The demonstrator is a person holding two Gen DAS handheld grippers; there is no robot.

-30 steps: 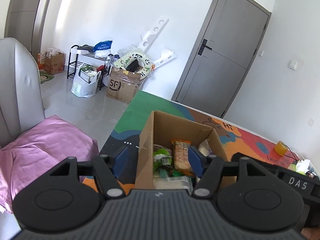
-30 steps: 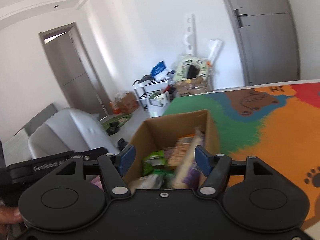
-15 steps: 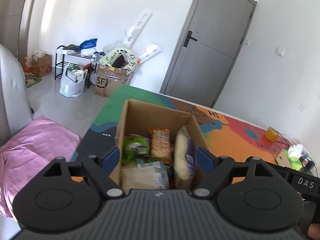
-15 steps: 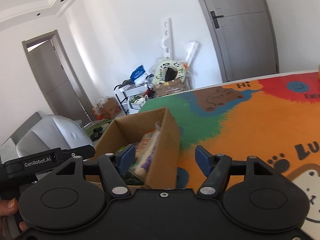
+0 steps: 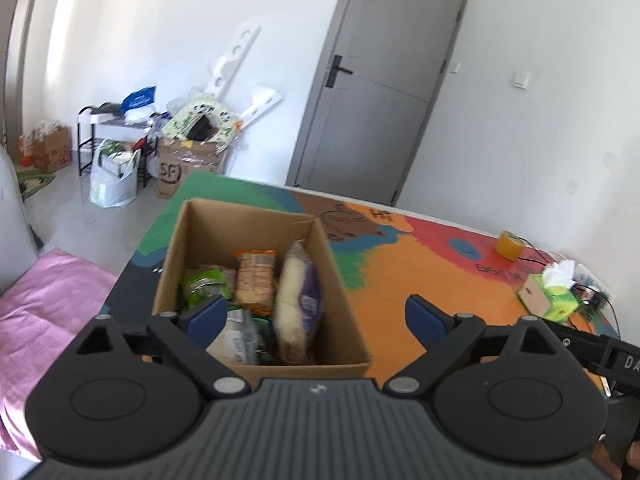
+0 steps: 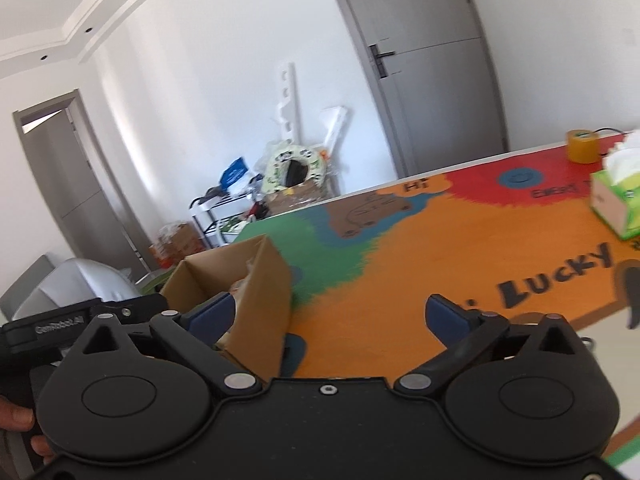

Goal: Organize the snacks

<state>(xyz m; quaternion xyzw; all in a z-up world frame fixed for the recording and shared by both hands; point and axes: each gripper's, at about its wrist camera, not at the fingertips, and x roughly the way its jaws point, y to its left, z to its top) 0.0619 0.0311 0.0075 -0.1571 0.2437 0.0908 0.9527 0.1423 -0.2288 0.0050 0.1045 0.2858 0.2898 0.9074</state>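
An open cardboard box (image 5: 336,304) stands on the colourful table mat (image 5: 420,264). It holds several snack packs: a white and purple bag (image 5: 298,300), an orange cracker pack (image 5: 254,276) and green packs (image 5: 204,284). My left gripper (image 5: 316,314) is open and empty above the box's near right side. In the right wrist view the box (image 6: 256,280) is at the left. My right gripper (image 6: 332,314) is open and empty over the orange mat (image 6: 420,264) beside the box.
A green tissue box (image 5: 550,298) and a yellow tape roll (image 5: 508,245) sit at the far right of the table. A pink cushion (image 5: 44,308) lies left of the table. Boxes, bags and a rack (image 5: 132,148) stand by the far wall next to a grey door (image 5: 376,120).
Both grippers have swung right and pulled back from the box. The box now sits left of centre in each view. Both grippers look wider open than before.
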